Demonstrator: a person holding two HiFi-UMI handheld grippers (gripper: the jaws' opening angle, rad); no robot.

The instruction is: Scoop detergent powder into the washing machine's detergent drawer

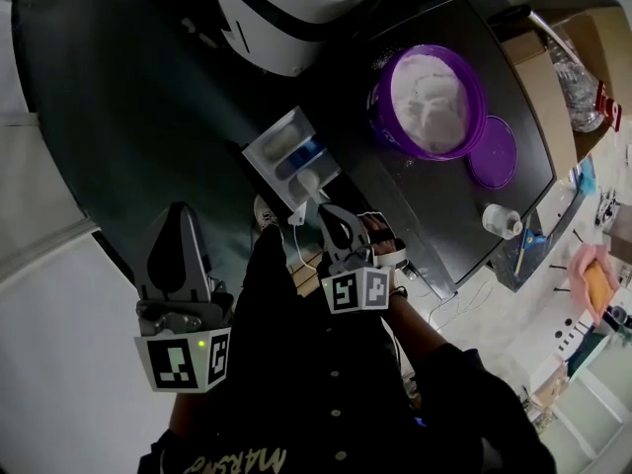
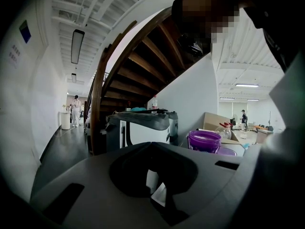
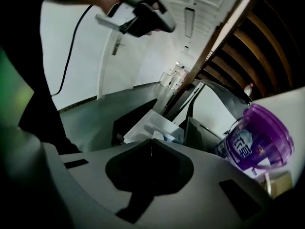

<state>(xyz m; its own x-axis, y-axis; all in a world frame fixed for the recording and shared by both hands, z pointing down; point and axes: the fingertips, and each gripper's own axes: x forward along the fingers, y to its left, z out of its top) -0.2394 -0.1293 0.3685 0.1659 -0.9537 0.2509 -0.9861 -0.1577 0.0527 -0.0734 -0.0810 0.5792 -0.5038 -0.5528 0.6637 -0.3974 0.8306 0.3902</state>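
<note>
The white detergent drawer [image 1: 286,151] [image 3: 150,122] stands pulled out of the washing machine, with a blue compartment inside. A white scoop [image 1: 308,180] hangs over the drawer's near end, and my right gripper [image 1: 324,209] [image 3: 151,144] is shut on its handle. To the right on the machine's dark top is the open purple tub [image 1: 432,102] [image 3: 259,132] [image 2: 204,140], full of white powder. My left gripper [image 1: 181,215] [image 2: 152,146] is held low at the left, away from the drawer, with its jaws together and nothing in them.
The tub's purple lid [image 1: 492,152] lies beside it, with a small white cup [image 1: 501,221] nearer the top's edge. Cardboard boxes [image 1: 546,87] stand to the right. A second white machine [image 1: 286,13] is beyond the drawer. My own dark-clothed body fills the lower middle.
</note>
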